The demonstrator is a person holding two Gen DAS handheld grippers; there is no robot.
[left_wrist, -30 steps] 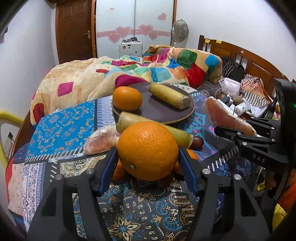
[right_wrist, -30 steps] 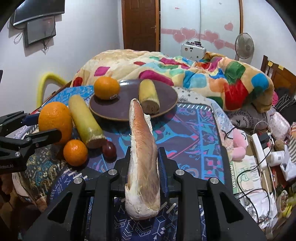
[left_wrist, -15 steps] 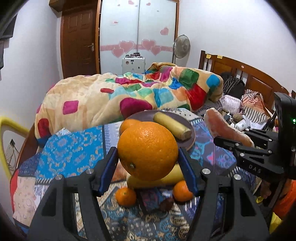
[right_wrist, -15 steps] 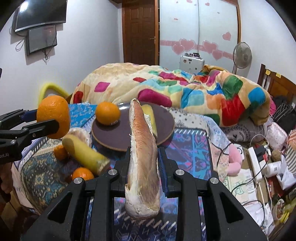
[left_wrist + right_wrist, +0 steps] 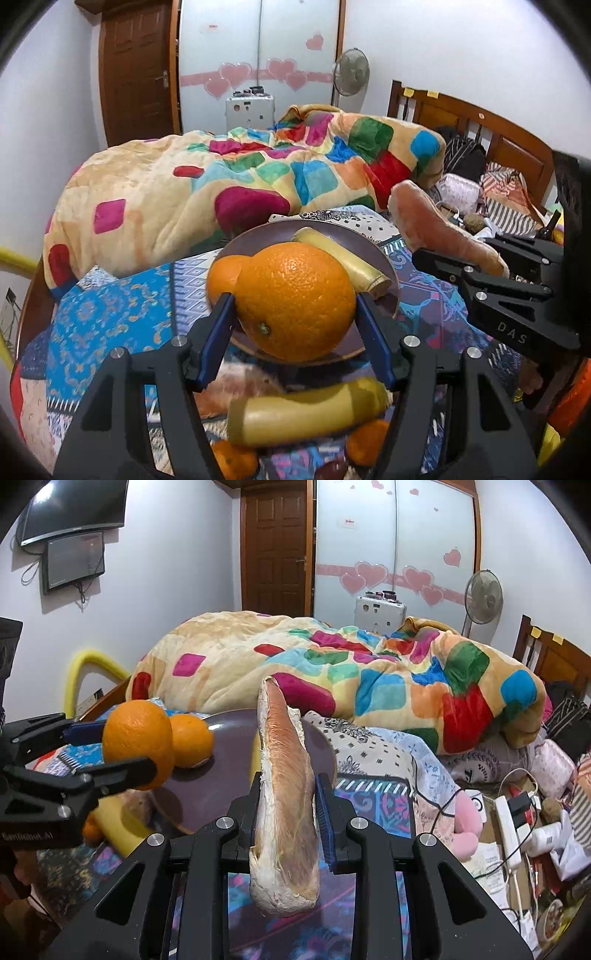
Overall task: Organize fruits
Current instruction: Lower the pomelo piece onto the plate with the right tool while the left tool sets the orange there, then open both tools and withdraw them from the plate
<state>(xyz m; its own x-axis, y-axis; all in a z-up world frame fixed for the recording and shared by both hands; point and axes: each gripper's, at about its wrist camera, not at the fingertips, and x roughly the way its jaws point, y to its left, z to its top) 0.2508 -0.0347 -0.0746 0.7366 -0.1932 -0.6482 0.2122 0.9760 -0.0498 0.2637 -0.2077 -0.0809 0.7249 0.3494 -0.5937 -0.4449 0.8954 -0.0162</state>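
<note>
My left gripper [image 5: 295,306] is shut on a large orange [image 5: 295,301] and holds it above the near edge of a dark round plate [image 5: 384,254]. The plate holds a smaller orange [image 5: 221,277] and a yellow banana piece [image 5: 347,258]. My right gripper [image 5: 286,805] is shut on a long pinkish-brown fruit slice [image 5: 284,775], held in the air at the plate's right. In the right wrist view the left gripper [image 5: 122,753] with its orange [image 5: 138,742] shows at the left. The slice also shows in the left wrist view [image 5: 439,232].
On the patterned cloth [image 5: 110,306] below the plate lie a long yellow banana piece [image 5: 306,413], two small oranges [image 5: 234,459], a dark round fruit [image 5: 332,470] and a pinkish slice [image 5: 236,387]. A colourful quilt [image 5: 332,664] lies behind. Clutter and cables [image 5: 517,812] fill the right.
Both grippers have risen and moved forward toward the plate, each keeping its fruit. The loose fruits on the cloth now lie beneath the left gripper.
</note>
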